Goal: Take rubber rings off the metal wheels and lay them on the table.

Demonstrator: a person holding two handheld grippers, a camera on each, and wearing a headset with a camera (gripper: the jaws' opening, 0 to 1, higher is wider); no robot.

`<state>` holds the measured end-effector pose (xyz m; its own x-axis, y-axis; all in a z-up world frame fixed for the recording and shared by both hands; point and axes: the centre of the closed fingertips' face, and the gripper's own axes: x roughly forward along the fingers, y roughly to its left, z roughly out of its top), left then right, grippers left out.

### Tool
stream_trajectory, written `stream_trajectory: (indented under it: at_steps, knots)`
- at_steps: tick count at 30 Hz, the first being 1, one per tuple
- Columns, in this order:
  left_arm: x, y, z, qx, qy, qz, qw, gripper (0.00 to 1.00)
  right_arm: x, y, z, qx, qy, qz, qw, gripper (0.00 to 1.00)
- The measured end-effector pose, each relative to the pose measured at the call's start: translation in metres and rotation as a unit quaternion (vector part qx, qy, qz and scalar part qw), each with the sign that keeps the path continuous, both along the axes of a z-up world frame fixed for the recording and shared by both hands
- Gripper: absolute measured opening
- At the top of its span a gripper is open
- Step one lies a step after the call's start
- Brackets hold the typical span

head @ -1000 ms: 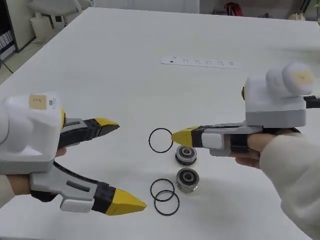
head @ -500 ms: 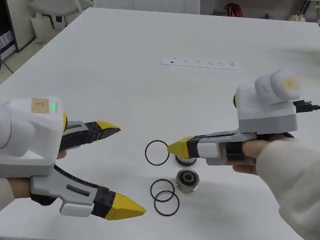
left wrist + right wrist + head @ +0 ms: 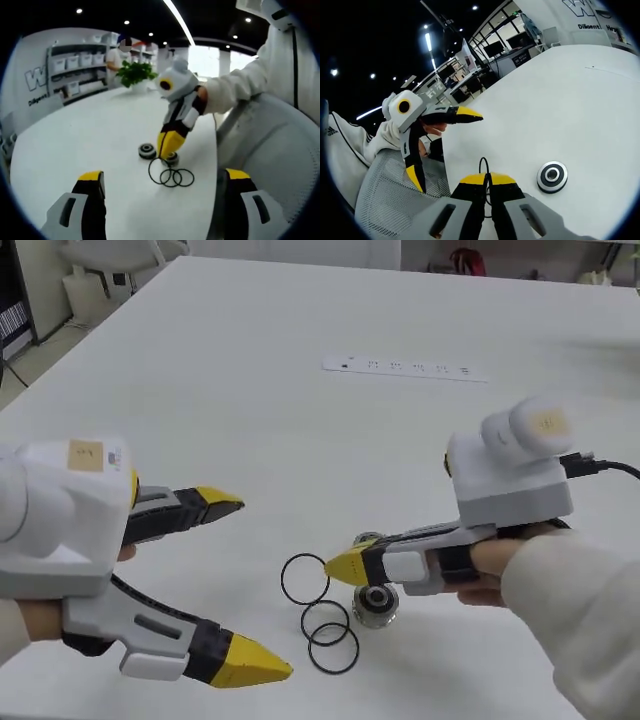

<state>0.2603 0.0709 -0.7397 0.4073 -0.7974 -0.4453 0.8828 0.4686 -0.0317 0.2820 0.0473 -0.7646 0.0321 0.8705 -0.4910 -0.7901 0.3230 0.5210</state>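
A rubber ring [image 3: 305, 580] is pinched by the right gripper [image 3: 335, 568], apparently to be released onto the table [image 3: 300, 390], while the left gripper [image 3: 262, 587] is held spread wide.

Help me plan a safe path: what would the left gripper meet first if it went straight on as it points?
Probably the two loose rings on the table, if it runs low; just beyond them is the right gripper, pinching a third ring. Depth is unclear.
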Motion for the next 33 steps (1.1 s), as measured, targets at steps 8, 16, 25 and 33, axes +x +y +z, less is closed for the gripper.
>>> stream_trajectory:
  at_steps: [8, 16, 25, 33]
  knots:
    - [-0.002, -0.001, 0.000, 0.001, 0.001, -0.003, 1.0000, 1.00, -0.007, -0.002, -0.014, -0.023, 0.010, 0.020, 0.9995, 0.00]
    - [-0.003, -0.002, -0.001, 0.003, 0.003, -0.004, 1.0000, 1.00, -0.013, -0.002, -0.020, -0.036, 0.014, 0.033, 0.9987, 0.00]
    - [-0.004, -0.003, -0.002, 0.004, 0.006, -0.007, 1.0000, 1.00, -0.014, -0.004, -0.026, -0.054, 0.003, 0.039, 0.9978, 0.00]
    - [-0.006, -0.004, -0.003, 0.004, 0.008, -0.010, 0.9999, 1.00, -0.012, -0.007, -0.030, -0.075, -0.021, 0.047, 0.9959, 0.00]
